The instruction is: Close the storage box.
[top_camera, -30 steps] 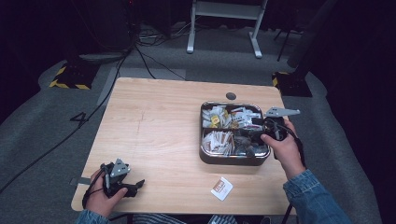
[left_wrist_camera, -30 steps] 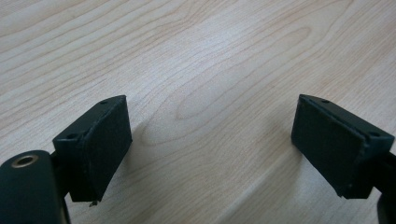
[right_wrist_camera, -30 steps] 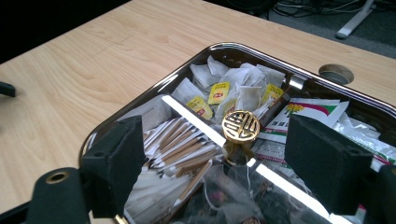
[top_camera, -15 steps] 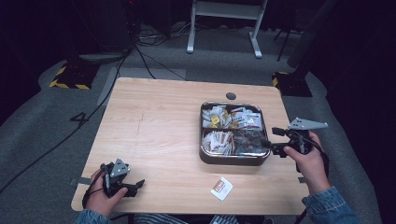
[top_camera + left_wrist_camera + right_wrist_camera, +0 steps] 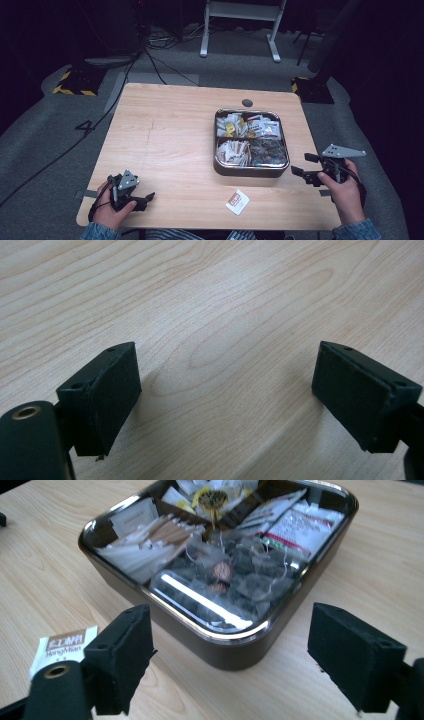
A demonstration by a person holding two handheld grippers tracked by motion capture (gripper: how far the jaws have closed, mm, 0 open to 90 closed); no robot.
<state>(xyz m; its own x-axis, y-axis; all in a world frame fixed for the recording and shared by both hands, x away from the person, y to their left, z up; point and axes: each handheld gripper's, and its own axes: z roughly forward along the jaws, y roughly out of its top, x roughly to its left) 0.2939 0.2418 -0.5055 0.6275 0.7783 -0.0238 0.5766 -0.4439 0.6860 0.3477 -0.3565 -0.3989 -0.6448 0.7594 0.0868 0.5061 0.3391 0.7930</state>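
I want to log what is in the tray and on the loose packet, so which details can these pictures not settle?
- Loose packet: right gripper view, its lower edge sits behind the right gripper's black jaw; in the high view its print is too small to read.
- Tray contents: high view, too small to count.
- Tray's dark bags: glare and clear wrapping blur them.
- Left gripper: high view, the hand covers its body.

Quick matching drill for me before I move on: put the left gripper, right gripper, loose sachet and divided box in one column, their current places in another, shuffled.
1. left gripper
2. right gripper
3. loose sachet
4. divided box

A. right half of the table, full of packets
B. flat on the table, near edge, in front of the box
C. near left corner, open over bare wood
D. just right of the box, open

Pairs: 1-C, 2-D, 3-B, 4-A
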